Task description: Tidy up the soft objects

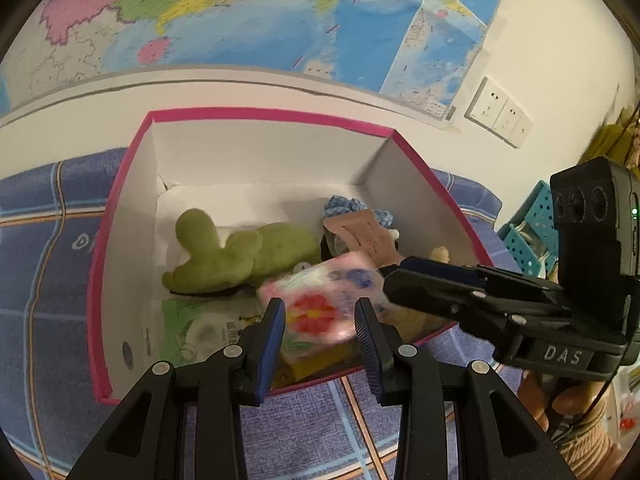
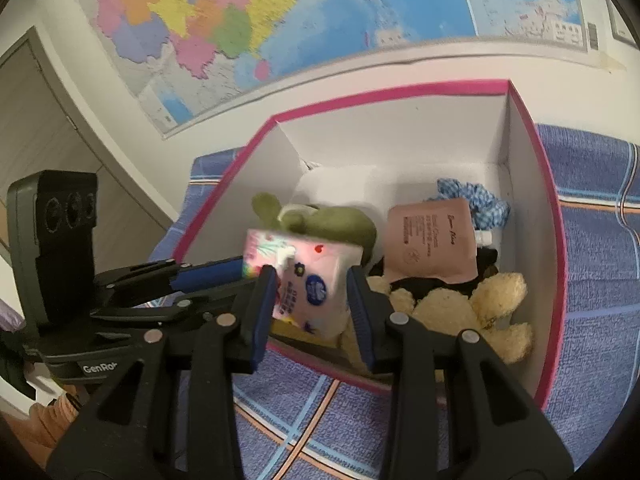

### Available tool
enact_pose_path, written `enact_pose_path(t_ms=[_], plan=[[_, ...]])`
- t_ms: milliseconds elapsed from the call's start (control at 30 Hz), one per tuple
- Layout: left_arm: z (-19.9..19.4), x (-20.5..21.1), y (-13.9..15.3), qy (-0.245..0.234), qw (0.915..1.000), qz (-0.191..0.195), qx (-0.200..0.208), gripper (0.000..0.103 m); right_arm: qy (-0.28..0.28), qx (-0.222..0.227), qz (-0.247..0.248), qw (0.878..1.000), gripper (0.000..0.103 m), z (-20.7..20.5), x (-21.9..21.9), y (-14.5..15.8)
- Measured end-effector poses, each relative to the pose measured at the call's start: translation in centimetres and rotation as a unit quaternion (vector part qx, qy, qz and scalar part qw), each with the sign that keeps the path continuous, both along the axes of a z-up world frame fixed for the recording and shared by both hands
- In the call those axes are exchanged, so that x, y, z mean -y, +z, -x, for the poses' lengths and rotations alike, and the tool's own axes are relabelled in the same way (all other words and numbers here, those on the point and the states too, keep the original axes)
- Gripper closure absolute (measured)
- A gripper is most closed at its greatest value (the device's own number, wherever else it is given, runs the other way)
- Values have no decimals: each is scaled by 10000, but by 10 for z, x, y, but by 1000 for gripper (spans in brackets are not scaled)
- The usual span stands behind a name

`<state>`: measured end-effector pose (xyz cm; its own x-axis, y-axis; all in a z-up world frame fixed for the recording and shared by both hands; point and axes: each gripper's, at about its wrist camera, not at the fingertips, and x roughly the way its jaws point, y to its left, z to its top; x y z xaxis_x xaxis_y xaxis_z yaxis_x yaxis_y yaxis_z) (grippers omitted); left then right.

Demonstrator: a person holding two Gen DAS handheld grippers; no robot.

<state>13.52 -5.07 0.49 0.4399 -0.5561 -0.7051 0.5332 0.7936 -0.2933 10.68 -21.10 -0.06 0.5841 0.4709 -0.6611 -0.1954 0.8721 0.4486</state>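
**Tissue pack hanging over the near edge of the pink box, both grippers on it**

Setting first: a big colourful wall map (image 1: 248, 12) hangs on a white wall, with a blue patterned cloth with orange and white lines (image 1: 304, 420) spread over the surface below. Sitting on the cloth is a white cardboard box with a hot-pink rim (image 1: 264, 114), open at the top.

The thing being moved is a soft pink plastic pack of tissues with a red flower print (image 1: 316, 312). It hangs just above the box's near wall, a bit right of centre, not down inside yet. Its long axis runs left to right across the scene, so each gripper has one end. The left gripper (image 1: 320, 336) has its blue pads partly closed on the flowered left end, and the right gripper (image 2: 312, 304) is pinched about as narrowly on the other end, the one with the blue round logo. Neither arm is really nearer; they share it.

Already inside: a green plush toy (image 1: 240, 252) lies at the far left, a pale pink pouch with printed text (image 2: 430, 240) at the far right with a blue gingham fabric piece (image 2: 476, 200) behind it, and a cream fluffy plush toy (image 2: 472, 308) at the near right.

My read: the free floor is far of the pack, towards the middle, so it has to go forward and down, both ends together so it doesn't sag or twist.
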Motion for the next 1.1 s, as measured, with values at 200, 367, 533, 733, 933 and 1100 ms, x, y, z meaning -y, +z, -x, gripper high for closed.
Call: enact_pose_path(t_ms=[200,367,533,733,933,1100], plan=[[18,-14,11,151,9991,23,388,40,-143,25,4,9999,58,9,10,2],[47,-29,22,314,9959,39,850,16,-175,279,206,9992,44,35,10,13],[76,-44,22,668,9907,-19,1187,0,-333,670,769,9942,18,70,2,20],[95,-47,8,928,9880,-260,1206,0,-657,843,1500,9829,6,107,-14,8],[108,-48,0,1020,9872,-373,1168,0,-784,809,1529,9818,6,126,-22,-1],[116,-47,-8,1079,9866,-462,1129,0,-877,878,1580,9796,6,138,-26,0]])
